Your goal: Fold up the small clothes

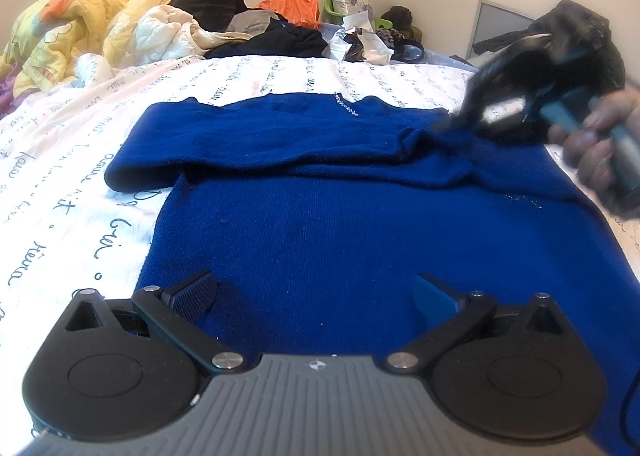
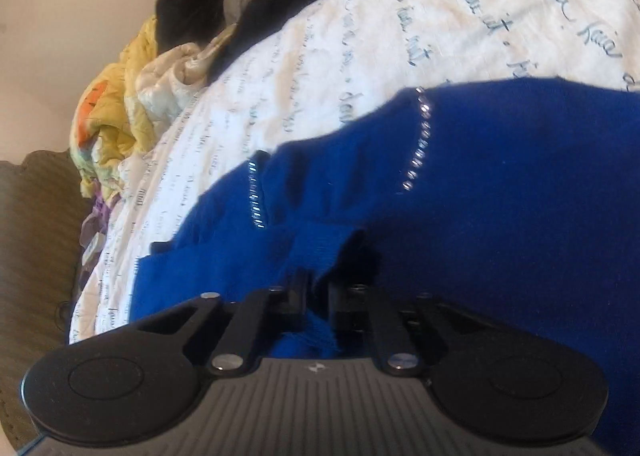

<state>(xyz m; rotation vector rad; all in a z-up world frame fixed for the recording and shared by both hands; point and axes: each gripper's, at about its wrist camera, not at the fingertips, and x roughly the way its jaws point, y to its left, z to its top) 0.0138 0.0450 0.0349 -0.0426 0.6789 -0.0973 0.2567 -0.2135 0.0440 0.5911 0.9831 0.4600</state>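
A blue knit sweater point(image 1: 320, 215) lies spread on the bed, with one sleeve folded across its upper part. My left gripper point(image 1: 316, 296) hovers low over the sweater's near part, open, with nothing between its fingers. In the left wrist view my right gripper point(image 1: 460, 123) is blurred at the far right edge of the sweater, held by a person's hand point(image 1: 592, 143). In the right wrist view the right gripper point(image 2: 318, 288) is shut on a bunched fold of the blue sweater point(image 2: 500, 195). A line of shiny studs point(image 2: 420, 143) runs across the fabric.
The bed has a white sheet with script print point(image 1: 60, 175). A yellow quilt point(image 1: 72, 27), dark clothes point(image 1: 272, 39) and an orange bag point(image 1: 292, 1) are piled at the far end. A brown headboard point(image 2: 36, 236) edges the bed.
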